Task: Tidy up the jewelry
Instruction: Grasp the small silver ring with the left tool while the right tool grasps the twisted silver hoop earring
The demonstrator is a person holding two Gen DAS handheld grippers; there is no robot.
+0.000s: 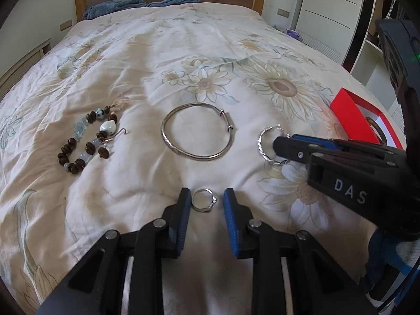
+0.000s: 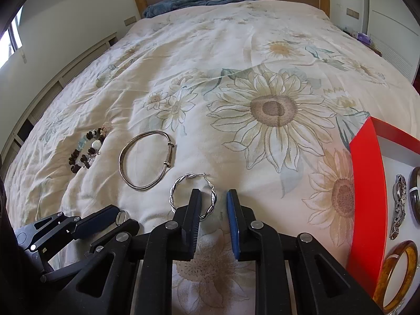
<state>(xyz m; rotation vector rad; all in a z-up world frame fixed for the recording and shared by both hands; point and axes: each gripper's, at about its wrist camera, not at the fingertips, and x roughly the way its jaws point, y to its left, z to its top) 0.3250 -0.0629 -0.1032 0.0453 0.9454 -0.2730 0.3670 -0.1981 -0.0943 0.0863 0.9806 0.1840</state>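
We are working with both claws at once on the bed's floral duvet [image 2: 236, 52]. The small silver ring [image 1: 204, 200] is lying on the cover at the near edge, between the spread fingers of our left claw [image 1: 204, 202]; the fingers are standing on either side of it without touching, so that claw is released. To its right, the twisted silver hoop earring [image 2: 193, 195] is lying flat, and our right claw [image 2: 213, 202] is straddling its right-hand rim, one finger inside the loop and one outside. The fingers are parted and are not pinching the metal yet, so this claw is released too.

Farther out, the plain silver bangle [image 1: 197, 131] is resting in the middle of the bed, and the beaded bracelet [image 1: 88, 141] of dark and pale beads is lying well to the left of it. Neither is being handled.

At the right edge, the red box [image 2: 367, 197] is sitting open with a white lining. Inside it we are seeing an amber bangle [image 2: 399, 275] nearest us, a metal link bracelet [image 2: 399, 207] beyond it, and a dark bangle [image 2: 416, 194] partly cut off by the frame.

We are judging the task roughly half done: three pieces appear stowed, four are waiting on the bed, and two of those are about to be gripped.
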